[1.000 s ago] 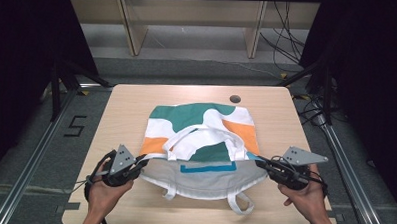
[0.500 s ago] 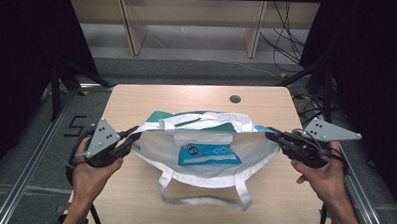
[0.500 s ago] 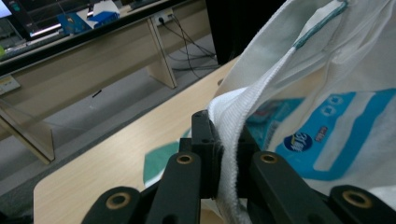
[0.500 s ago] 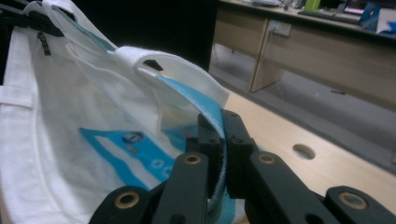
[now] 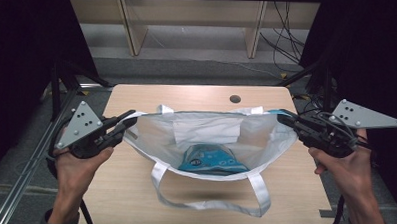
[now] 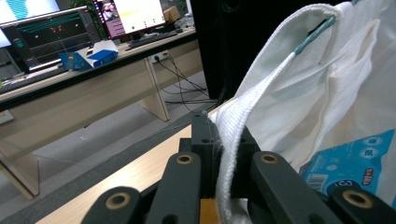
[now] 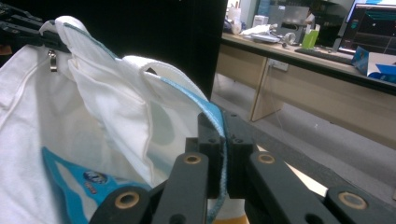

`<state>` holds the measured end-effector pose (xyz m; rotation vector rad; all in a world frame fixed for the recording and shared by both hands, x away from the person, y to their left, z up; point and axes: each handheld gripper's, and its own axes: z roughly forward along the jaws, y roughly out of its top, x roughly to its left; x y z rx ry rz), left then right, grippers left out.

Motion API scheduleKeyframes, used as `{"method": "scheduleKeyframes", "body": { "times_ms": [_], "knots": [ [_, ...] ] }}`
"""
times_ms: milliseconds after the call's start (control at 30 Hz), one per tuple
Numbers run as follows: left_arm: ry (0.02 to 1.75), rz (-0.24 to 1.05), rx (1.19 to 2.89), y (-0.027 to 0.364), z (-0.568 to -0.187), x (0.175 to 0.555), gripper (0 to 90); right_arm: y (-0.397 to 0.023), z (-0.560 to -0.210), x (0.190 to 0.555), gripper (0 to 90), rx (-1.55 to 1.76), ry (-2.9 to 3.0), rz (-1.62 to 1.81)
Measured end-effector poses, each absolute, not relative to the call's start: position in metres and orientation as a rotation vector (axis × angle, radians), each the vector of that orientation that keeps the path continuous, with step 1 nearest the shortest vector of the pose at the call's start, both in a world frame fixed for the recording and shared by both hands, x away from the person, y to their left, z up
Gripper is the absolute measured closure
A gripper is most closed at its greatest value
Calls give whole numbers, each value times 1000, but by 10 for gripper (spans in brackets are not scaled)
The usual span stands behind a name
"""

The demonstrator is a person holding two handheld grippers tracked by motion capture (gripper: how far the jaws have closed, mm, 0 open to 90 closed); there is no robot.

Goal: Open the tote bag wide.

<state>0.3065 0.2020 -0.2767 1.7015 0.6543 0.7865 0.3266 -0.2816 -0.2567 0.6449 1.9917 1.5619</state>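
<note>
A white tote bag (image 5: 211,130) hangs open above the wooden table (image 5: 197,94), stretched between both grippers. My left gripper (image 5: 127,118) is shut on the bag's left rim (image 6: 233,140). On the opposite side my right gripper (image 5: 285,118) is shut on the right rim, which has a blue edge (image 7: 219,126). A blue packet (image 5: 210,160) lies inside the bag at the bottom, and shows as the blue packet (image 6: 359,163) through the opening and as the blue packet (image 7: 74,191) from the other side. One white handle (image 5: 208,195) droops down in front.
A round cable hole (image 5: 235,99) sits at the table's far edge. Wooden desk legs (image 5: 132,29) and cables (image 5: 284,35) stand beyond the table on the grey floor. Desks with monitors (image 6: 51,28) show in the gripper views.
Both grippers have risen and moved apart with the bag's rims in them. The bag has come up off the table and opened wide, showing the blue packet inside.
</note>
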Motion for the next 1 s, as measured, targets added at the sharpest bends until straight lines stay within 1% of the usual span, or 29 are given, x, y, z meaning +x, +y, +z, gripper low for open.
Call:
{"method": "scheduleKeyframes", "body": {
  "times_ms": [167,267,300,333,467,500,833,933,967,1000],
  "knots": [
    [642,765,1687,201,-270,307,846,-286,-249,327,885,665,1985,1588],
    [670,747,1658,197,-276,324,845,-286,-251,331,885,669,1980,1563],
    [670,747,1658,197,-276,324,845,-286,-251,331,885,669,1980,1563],
    [677,723,1627,197,-280,333,844,-287,-254,338,885,689,1968,1549],
    [700,743,1641,194,-289,343,842,-285,-259,348,885,705,1974,1507],
    [714,739,1634,195,-296,348,841,-282,-265,354,885,725,1971,1474],
    [754,743,1611,197,-318,361,839,-272,-278,372,885,732,1966,1418],
    [751,762,1623,195,-328,365,834,-271,-281,375,885,753,1972,1401],
    [761,776,1647,193,-337,371,832,-269,-286,379,885,753,1971,1369],
    [779,758,1637,193,-342,374,833,-268,-289,382,885,758,1980,1355]
  ]
}}
